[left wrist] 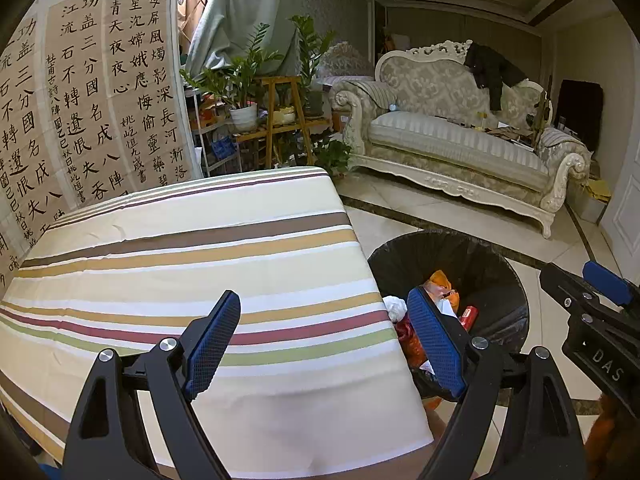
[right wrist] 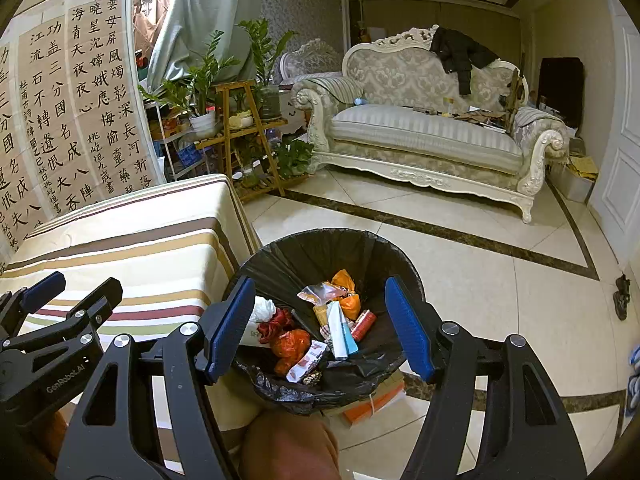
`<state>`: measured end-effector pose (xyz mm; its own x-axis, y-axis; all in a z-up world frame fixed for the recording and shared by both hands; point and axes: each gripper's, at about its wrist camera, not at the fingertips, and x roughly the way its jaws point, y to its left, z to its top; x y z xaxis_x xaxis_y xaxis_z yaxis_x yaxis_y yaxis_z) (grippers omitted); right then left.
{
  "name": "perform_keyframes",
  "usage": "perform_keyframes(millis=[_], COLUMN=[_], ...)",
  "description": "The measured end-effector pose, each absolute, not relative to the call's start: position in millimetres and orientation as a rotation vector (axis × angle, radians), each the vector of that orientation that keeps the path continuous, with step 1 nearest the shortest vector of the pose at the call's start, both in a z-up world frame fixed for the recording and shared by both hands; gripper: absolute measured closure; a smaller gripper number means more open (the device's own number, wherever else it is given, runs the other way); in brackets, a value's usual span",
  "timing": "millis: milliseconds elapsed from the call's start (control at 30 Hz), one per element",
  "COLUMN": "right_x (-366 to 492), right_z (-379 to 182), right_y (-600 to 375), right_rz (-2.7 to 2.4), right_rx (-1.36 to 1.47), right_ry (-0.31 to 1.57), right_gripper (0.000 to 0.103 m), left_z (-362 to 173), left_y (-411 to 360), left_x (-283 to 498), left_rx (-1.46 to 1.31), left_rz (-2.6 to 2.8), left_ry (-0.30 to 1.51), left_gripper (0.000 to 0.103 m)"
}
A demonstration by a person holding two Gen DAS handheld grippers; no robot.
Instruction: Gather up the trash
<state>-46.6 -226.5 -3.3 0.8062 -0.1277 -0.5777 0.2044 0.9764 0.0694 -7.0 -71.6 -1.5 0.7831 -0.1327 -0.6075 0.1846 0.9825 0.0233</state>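
Observation:
A trash bin lined with a black bag (right wrist: 304, 252) stands on the floor beside the striped table (right wrist: 132, 248); it also shows in the left wrist view (left wrist: 472, 256). Inside lie several wrappers, an orange bag (right wrist: 290, 342), white crumpled paper (right wrist: 264, 308) and a white-blue tube (right wrist: 338, 330). My right gripper (right wrist: 320, 324) hangs open and empty right above the bin. My left gripper (left wrist: 324, 340) is open and empty over the table's right edge (left wrist: 372, 280), its right finger over the bin. The right gripper shows at the right of the left wrist view (left wrist: 592, 300), the left gripper at the left of the right wrist view (right wrist: 60, 300).
The striped tablecloth (left wrist: 180, 280) shows no loose items. A white sofa (right wrist: 420, 136) with a black jacket (right wrist: 460, 56) stands behind, plant stands (right wrist: 244, 128) at the back left, calligraphy sheets (right wrist: 72, 100) on the left wall. A box (right wrist: 372, 404) lies under the bin's near side.

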Motion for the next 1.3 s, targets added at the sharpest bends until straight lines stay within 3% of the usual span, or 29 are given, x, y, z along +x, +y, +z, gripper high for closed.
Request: perform_keyframes(millis=[1300], right_x=[-45.5], right_z=[-3.4], right_y=[-226.1], right_rz=[-0.178], right_rx=[0.131], right_ry=[0.61], right_gripper=[0.037], left_z=[0.5], left_y=[-71.0], left_x=[-4.4], left_rx=[0.075], left_rz=[-0.168], left_ry=[0.653], left_gripper=[0.02])
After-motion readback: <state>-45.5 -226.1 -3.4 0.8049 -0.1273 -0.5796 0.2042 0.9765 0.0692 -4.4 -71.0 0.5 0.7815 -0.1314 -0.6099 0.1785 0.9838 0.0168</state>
